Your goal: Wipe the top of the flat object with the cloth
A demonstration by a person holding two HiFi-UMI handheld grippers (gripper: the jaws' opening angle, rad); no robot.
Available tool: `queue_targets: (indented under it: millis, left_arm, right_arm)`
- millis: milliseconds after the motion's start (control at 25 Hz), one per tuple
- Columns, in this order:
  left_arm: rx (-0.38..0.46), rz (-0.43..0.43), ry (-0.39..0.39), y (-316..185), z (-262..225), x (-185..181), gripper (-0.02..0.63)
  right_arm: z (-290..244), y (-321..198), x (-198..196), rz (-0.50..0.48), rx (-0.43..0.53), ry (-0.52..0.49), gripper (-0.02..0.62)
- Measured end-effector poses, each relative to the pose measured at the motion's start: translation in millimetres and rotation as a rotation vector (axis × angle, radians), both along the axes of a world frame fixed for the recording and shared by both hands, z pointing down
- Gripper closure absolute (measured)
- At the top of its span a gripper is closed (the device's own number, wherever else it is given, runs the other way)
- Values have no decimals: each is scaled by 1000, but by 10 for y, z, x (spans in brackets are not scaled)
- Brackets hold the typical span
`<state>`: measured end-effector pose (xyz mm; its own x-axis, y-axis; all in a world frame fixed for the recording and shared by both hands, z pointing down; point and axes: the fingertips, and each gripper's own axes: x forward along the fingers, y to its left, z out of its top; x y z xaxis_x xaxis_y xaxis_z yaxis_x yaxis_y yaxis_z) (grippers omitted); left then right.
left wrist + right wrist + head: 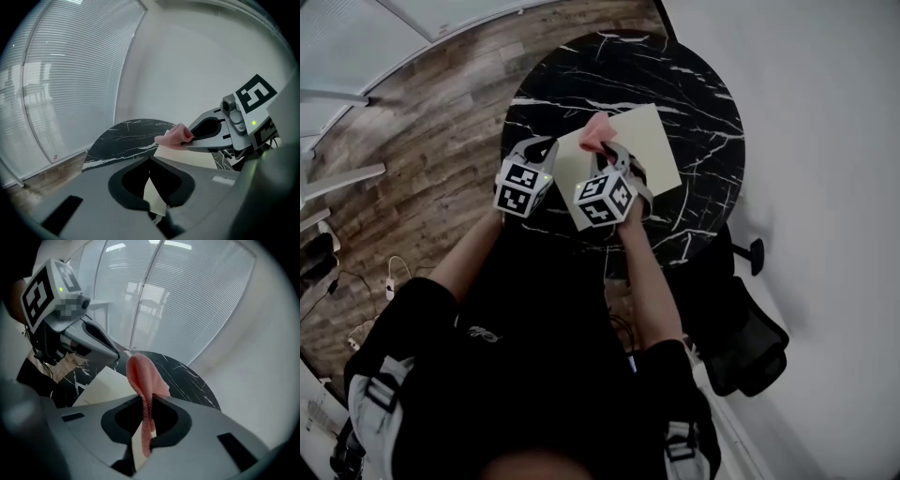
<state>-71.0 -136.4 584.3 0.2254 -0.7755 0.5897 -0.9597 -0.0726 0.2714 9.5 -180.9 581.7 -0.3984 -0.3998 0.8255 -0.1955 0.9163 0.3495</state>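
Observation:
A cream flat square object (654,141) lies on a round black marble table (694,84). My right gripper (609,155) is shut on a pink cloth (595,134), held over the object's near left part. In the right gripper view the cloth (143,376) rises from between the jaws and folds over. My left gripper (546,148) is at the object's left edge. In the left gripper view its jaws (152,187) are closed with the cream edge (154,197) between them, and the cloth (174,136) hangs just beyond.
The table sits beside a white wall on the right. A black office chair (750,342) stands near the table's front right. Wooden floor (422,122) with cables (389,272) lies to the left, and blinds (187,296) cover windows behind.

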Motion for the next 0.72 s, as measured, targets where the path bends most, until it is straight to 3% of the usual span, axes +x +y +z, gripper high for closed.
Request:
queue_targets:
  millis: [200,720]
  left_arm:
    - [-4,42,22,-124,53,-66,607]
    - [-29,108,33,-250,209,-172,607]
  right_arm:
    - [182,-37,-73,5,-1,79,571]
    - [600,106,-139,34,-94,159,569]
